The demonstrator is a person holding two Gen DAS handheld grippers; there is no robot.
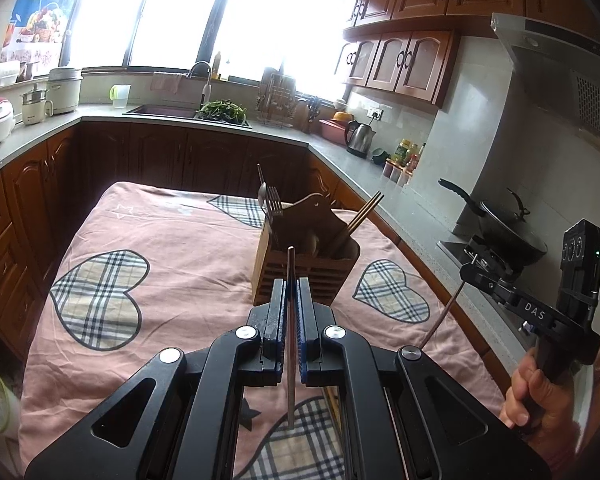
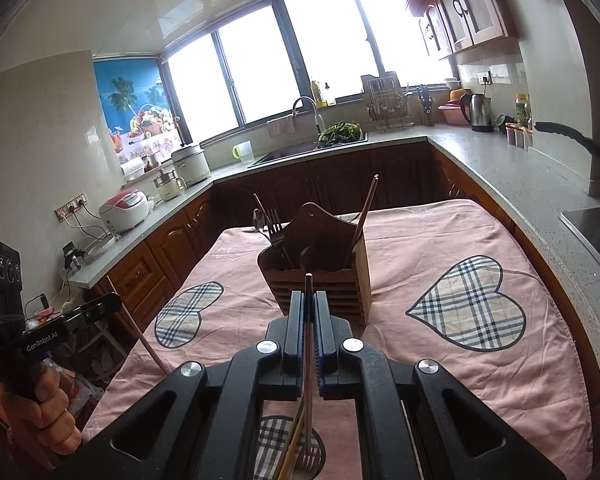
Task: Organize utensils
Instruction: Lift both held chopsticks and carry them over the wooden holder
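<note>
A wooden utensil holder stands on the pink cloth-covered table. It holds a fork, a spoon and chopsticks. My left gripper is shut on a thin brown chopstick, just in front of the holder. My right gripper is shut on a fork's handle, tines hanging below, close before the holder. More chopsticks lie on the cloth under it.
Grey counters wrap around the table, with a sink, kettle, rice cookers and a wok on the stove. Each view shows the other hand-held gripper at its edge.
</note>
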